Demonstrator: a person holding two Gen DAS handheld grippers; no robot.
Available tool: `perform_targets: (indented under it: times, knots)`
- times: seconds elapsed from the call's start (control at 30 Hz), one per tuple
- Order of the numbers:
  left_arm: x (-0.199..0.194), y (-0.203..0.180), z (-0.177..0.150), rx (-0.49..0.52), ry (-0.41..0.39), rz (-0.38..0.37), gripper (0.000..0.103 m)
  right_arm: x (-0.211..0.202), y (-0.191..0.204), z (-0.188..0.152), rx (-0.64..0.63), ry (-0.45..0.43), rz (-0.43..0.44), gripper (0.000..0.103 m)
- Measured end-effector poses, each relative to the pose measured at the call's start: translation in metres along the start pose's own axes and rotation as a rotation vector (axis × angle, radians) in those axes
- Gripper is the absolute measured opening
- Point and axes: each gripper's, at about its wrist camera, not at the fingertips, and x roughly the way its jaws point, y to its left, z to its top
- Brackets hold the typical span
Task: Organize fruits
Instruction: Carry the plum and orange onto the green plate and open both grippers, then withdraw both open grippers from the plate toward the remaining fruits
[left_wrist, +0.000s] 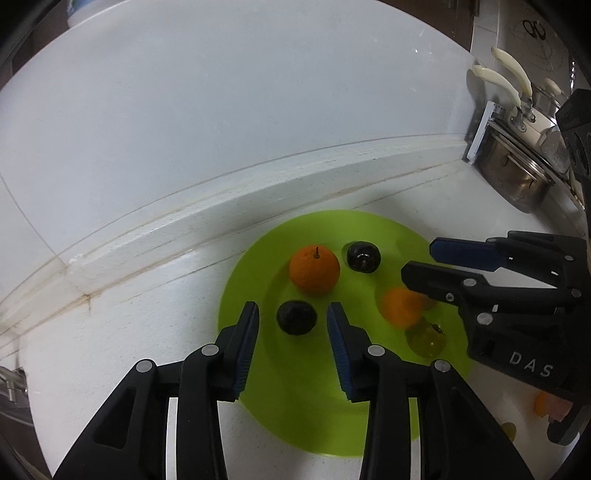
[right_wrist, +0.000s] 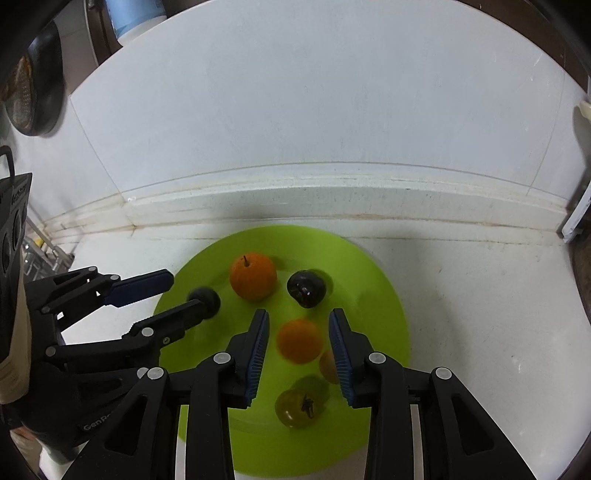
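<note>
A lime green plate (left_wrist: 255, 258) (right_wrist: 373, 280) on the white counter holds several fruits. A large orange (left_wrist: 314, 270) (right_wrist: 253, 276) with a stem sits at the back, a dark plum (left_wrist: 363, 257) (right_wrist: 306, 288) beside it. My left gripper (left_wrist: 292, 313) (right_wrist: 177, 291) is open around a second dark plum (left_wrist: 296, 317) (right_wrist: 205, 298), apart from it. My right gripper (right_wrist: 298, 320) (left_wrist: 419, 260) is open over a blurred small orange (right_wrist: 300, 340) (left_wrist: 401, 307). A yellow-green tomato (right_wrist: 298, 408) (left_wrist: 426, 338) lies near the plate's front. Another small orange fruit (right_wrist: 328, 365) is half hidden by my right finger.
A white backsplash ledge (left_wrist: 258, 195) runs behind the plate. Steel pots (left_wrist: 517, 173) with cream handles stand at the far right. A dish rack (right_wrist: 40, 254) sits at the left. Small orange and yellow fruits (left_wrist: 541, 404) lie on the counter to the right.
</note>
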Motion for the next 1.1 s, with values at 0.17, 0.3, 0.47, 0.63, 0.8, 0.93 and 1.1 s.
perform_targets:
  times: [0.17,0.3,0.47,0.63,0.8,0.93,1.1]
  knots:
    - [-0.020,0.001,-0.003,0.000,-0.015,0.024,0.045,-0.015,0.001,0.000,0.006,-0.023,-0.002,0.035]
    - [-0.043,0.001,-0.008,-0.009,-0.045,0.037,0.049,-0.032,0.004,-0.003,0.018,-0.047,0.002,0.038]
    - [-0.073,-0.004,-0.019,-0.018,-0.091,0.042,0.051,-0.061,0.010,-0.014,0.014,-0.092,-0.013,0.039]
    - [-0.104,-0.016,-0.031,-0.007,-0.143,0.038,0.056,-0.091,0.017,-0.028,0.005,-0.139,-0.035,0.045]
    - [-0.135,-0.032,-0.042,0.021,-0.199,0.040,0.061,-0.124,0.021,-0.045,0.005,-0.192,-0.050,0.045]
    - [-0.157,-0.044,-0.052,0.041,-0.234,0.044,0.064,-0.148,0.021,-0.059,0.013,-0.227,-0.066,0.045]
    - [-0.180,-0.056,-0.067,0.042,-0.268,0.036,0.068,-0.176,0.019,-0.082,0.049,-0.266,-0.093,0.050]
